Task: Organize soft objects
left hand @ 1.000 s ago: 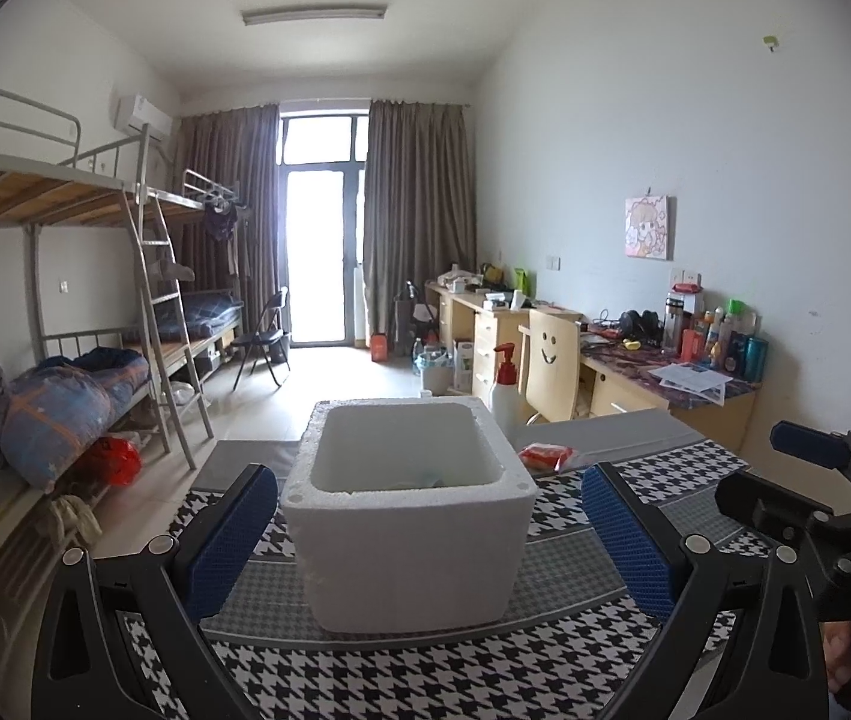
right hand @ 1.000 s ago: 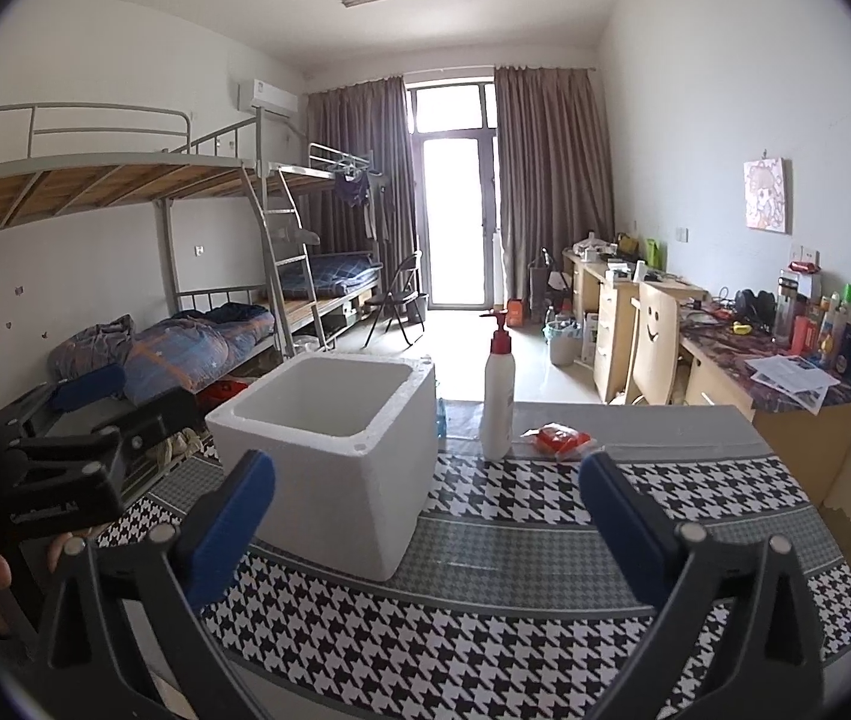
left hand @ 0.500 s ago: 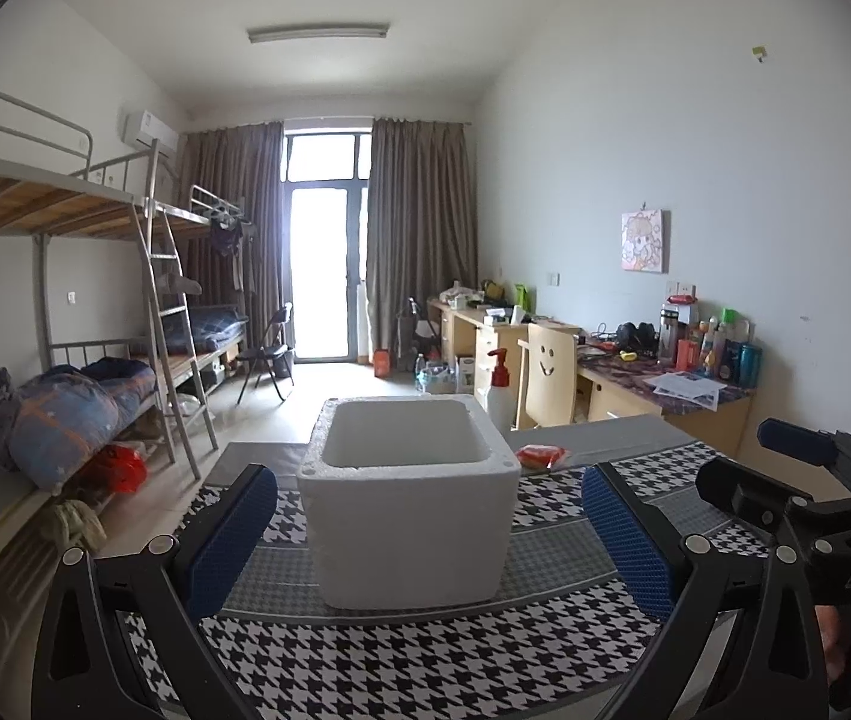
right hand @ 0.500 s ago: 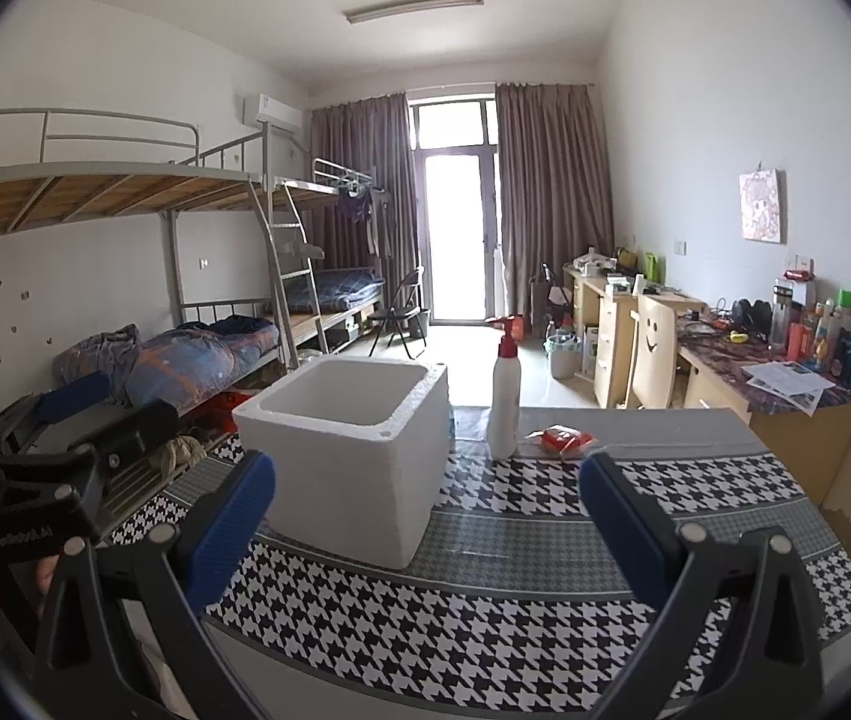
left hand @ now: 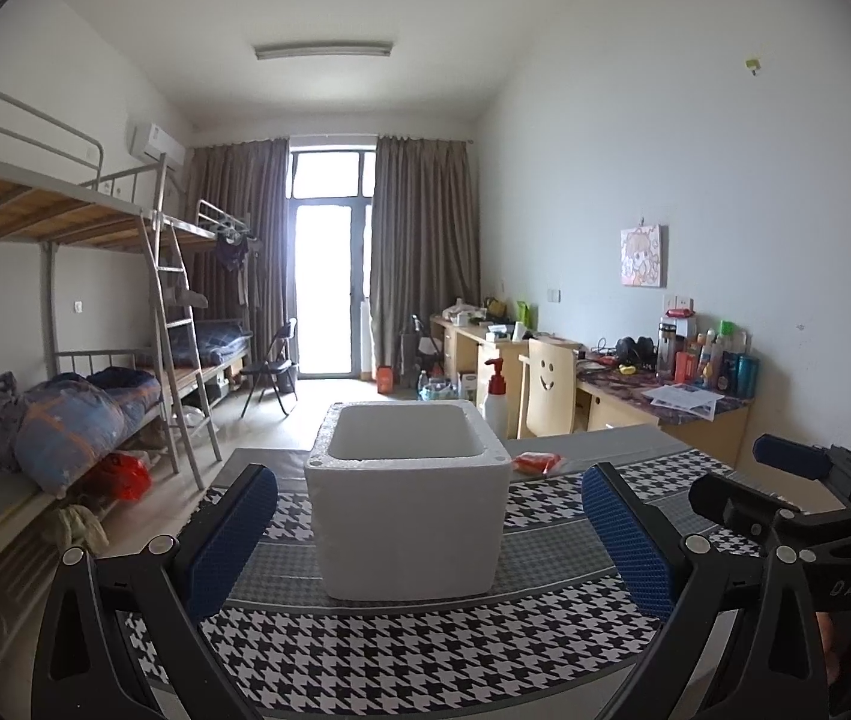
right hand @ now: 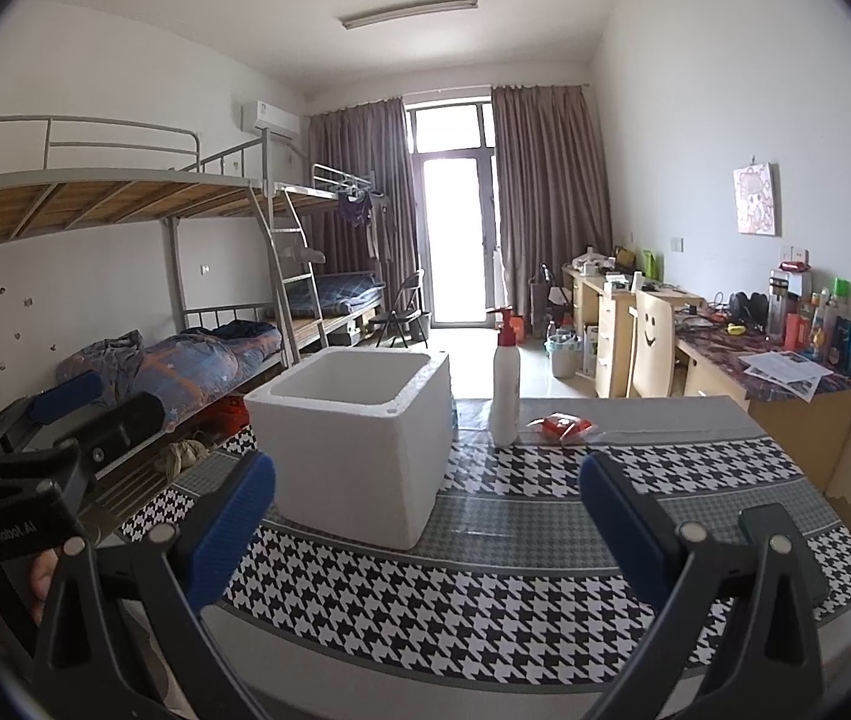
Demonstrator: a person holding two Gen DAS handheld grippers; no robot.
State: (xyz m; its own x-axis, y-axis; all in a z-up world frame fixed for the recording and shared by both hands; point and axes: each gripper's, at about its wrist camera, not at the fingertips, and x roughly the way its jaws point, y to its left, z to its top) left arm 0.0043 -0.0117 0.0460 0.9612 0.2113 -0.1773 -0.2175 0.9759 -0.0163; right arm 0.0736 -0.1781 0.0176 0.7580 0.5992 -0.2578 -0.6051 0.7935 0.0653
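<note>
A white foam box [left hand: 407, 495] stands open-topped on the houndstooth tablecloth [left hand: 401, 654]; it also shows in the right wrist view [right hand: 359, 438]. Its inside is hidden from both views. My left gripper [left hand: 425, 534] is open and empty, held near the table's front edge, facing the box. My right gripper [right hand: 425, 531] is open and empty, to the right of the box and nearer than it. A small red packet [left hand: 536, 462] lies behind the box to its right; the right wrist view [right hand: 563, 426] shows it too.
A white pump bottle with a red top [right hand: 505, 381] stands behind the box. Bunk beds [right hand: 125, 276] with bedding line the left wall. Desks [right hand: 773, 378] with clutter and a smiley-face chair [right hand: 653, 348] line the right wall.
Both grippers have pulled back and dropped lower, so the box looks smaller and its inside is less visible. Both stay open.
</note>
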